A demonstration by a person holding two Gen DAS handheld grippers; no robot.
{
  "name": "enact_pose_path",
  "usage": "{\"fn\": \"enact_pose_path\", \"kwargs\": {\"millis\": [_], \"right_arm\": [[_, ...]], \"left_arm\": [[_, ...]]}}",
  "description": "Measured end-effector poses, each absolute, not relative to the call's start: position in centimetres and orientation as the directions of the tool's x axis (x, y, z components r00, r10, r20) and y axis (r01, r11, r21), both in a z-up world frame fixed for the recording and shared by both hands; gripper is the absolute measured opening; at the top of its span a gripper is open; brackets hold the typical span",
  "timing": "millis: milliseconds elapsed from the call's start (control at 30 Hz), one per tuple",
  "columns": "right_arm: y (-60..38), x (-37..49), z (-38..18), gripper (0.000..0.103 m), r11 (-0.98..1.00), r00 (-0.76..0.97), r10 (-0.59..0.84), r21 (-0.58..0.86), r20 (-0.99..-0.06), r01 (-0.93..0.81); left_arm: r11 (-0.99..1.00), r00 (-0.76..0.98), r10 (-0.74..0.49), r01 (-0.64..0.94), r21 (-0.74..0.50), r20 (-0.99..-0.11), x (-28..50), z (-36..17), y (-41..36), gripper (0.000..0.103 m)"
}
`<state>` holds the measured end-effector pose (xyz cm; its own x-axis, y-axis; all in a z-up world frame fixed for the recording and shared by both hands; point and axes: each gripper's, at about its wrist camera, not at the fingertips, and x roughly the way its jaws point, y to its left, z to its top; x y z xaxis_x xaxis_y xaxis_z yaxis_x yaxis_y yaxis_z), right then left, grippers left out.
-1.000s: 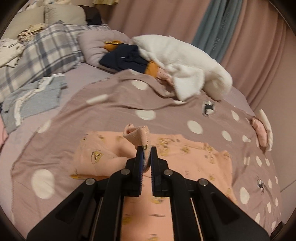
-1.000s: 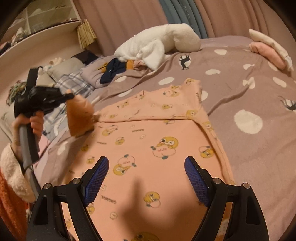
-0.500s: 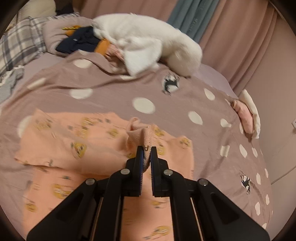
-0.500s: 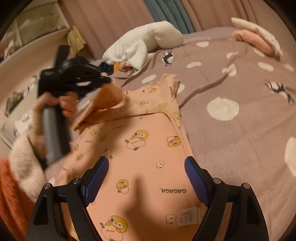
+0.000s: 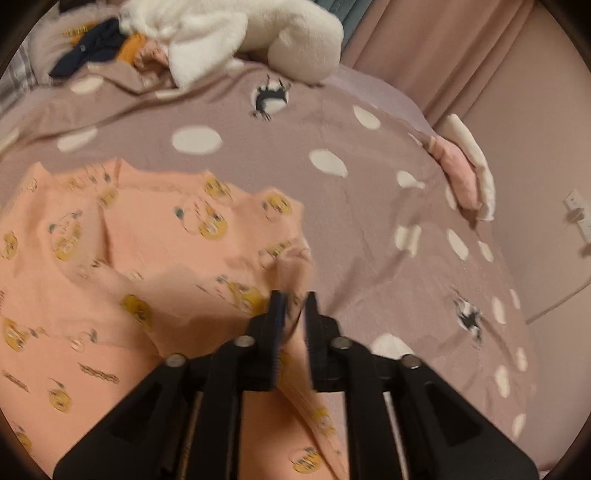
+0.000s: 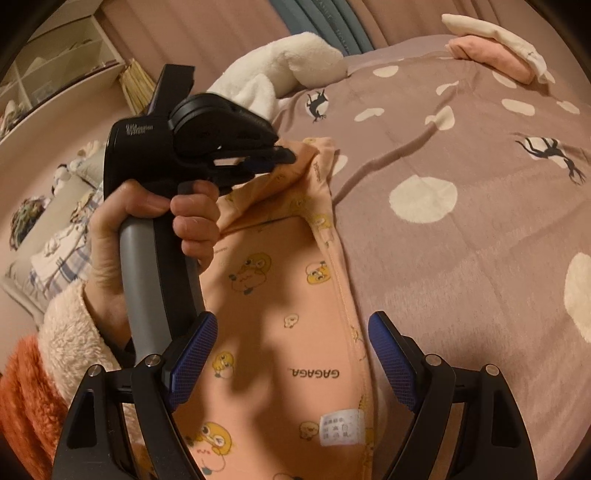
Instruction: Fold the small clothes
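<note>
Fingers (image 5: 275, 317) of the left gripper (image 5: 293, 301) are seen only slightly parted and are opening, with a fold of the peach garment (image 5: 155, 236) between them; whether the pads press on the cloth cannot be told from the blurred left wrist view. From the right wrist view the same gripper (image 6: 286, 158) is seen held by a hand (image 6: 147, 225) in a fluffy sleeve (image 6: 70, 325), its tips at the raised cuff of the garment (image 6: 288, 288). The right gripper (image 6: 291, 350) is held wide open, with nothing gripped, above the garment's lower part near a white label (image 6: 340, 426).

The garment, printed with yellow cartoon figures, is spread on a mauve blanket (image 5: 369, 229) with pale dots, its right edge folded inward. Towards the blanket's far edge a white plush bundle (image 5: 258, 33) and dark clothes (image 5: 92, 48) are piled; at its right edge folded pink and cream items (image 5: 465, 173) are laid.
</note>
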<state>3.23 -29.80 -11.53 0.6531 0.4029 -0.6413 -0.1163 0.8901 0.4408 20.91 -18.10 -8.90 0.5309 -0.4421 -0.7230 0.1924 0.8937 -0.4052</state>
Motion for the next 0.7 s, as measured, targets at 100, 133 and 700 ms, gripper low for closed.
{"fn": "enact_pose_path", "kwargs": {"millis": [100,133,700], "right_arm": [[-29.8,3.0,-11.2,0.084,0.903,0.658,0.385,0.41,-0.647,-0.125],[-29.9,2.9,-11.2,0.084,0.907,0.658,0.381,0.402,-0.649,-0.127],[-30.9,2.6,-12.4,0.084,0.919,0.618,0.356,0.383,-0.701,-0.094]], "left_arm": [[0.849,0.5,-0.522,0.229,-0.475,-0.691,20.4,-8.5,-18.1,0.038],[0.836,0.507,-0.54,0.233,-0.497,-0.672,20.1,-8.1,-18.1,0.049],[0.935,0.57,-0.331,0.307,-0.178,-0.752,13.9,-6.6,-14.2,0.103]]}}
